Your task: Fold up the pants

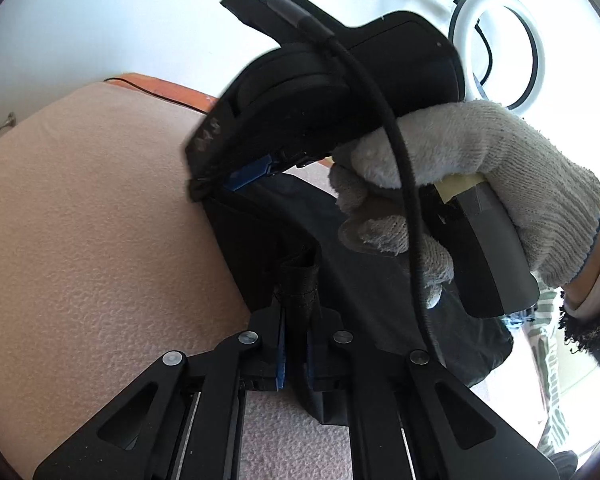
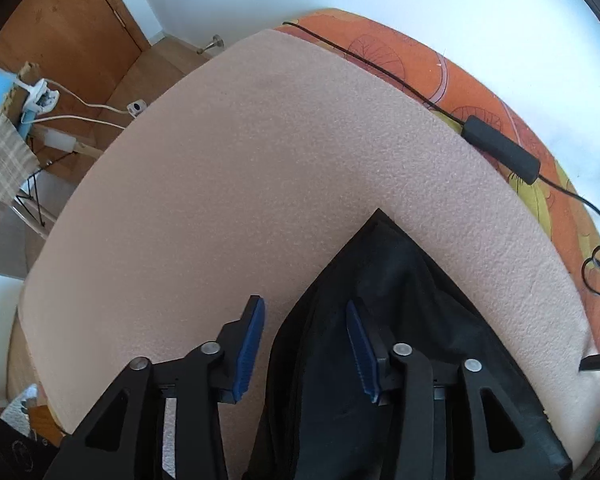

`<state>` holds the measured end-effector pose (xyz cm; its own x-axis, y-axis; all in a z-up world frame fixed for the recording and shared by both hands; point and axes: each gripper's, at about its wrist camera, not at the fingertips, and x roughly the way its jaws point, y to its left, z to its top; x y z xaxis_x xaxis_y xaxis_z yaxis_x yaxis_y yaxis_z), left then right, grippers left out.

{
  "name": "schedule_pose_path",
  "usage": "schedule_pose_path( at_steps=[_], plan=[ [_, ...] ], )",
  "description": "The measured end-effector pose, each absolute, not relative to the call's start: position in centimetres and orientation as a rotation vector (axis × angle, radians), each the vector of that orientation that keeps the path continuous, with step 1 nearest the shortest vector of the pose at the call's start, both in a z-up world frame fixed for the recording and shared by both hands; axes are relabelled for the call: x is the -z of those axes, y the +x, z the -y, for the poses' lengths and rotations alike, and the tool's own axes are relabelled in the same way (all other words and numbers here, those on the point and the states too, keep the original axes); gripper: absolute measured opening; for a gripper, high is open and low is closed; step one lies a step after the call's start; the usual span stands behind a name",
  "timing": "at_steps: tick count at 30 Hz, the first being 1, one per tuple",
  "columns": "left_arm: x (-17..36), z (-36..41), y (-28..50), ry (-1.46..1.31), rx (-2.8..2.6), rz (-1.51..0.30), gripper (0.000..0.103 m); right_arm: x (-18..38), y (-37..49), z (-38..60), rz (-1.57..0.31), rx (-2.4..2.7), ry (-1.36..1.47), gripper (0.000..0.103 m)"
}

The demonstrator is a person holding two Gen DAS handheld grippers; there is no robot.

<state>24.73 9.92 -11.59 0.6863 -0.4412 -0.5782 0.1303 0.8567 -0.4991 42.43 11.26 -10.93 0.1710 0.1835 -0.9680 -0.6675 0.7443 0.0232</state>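
Black pants [image 1: 284,236] lie on a pink foam pad [image 1: 100,220]. My left gripper [image 1: 296,312] is shut on a fold of the black fabric, a belt loop sticking up between its blue pads. In the left wrist view the right gripper [image 1: 260,168] hovers over the pants' far corner, held by a hand in a white knit glove [image 1: 480,168]. In the right wrist view my right gripper [image 2: 304,344] is open, its blue pads straddling the left edge of the pants [image 2: 388,300], whose corner points away.
The pink foam pad [image 2: 240,184] lies on an orange leaf-patterned cover [image 2: 420,64]. A black cable with an inline box [image 2: 500,148] runs along the far edge. A ring light [image 1: 496,48] stands behind. A wooden door [image 2: 72,24] and white cords are at left.
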Motion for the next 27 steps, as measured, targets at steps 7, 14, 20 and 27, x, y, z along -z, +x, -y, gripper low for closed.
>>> schedule_pose_path(
  at_steps=[7, 14, 20, 27],
  plan=[
    [12.9, -10.8, 25.5, -0.537, 0.282, -0.815, 0.035, 10.6, 43.0, -9.1, -1.235, -0.663, -0.39, 0.003],
    [11.9, -10.1, 25.4, -0.534, 0.362, -0.785, 0.004, 9.5, 42.8, -5.2, -1.193, -0.686, -0.228, 0.002],
    [10.5, -8.7, 25.2, -0.507, 0.401, -0.765, 0.004, 7.1, 42.8, -1.4, -1.139, -0.686, -0.083, 0.002],
    [8.6, -5.0, 25.1, -0.469, 0.47, -0.747, 0.004, 4.4, 41.9, 4.4, -1.083, -0.63, -0.037, 0.002]
  ],
)
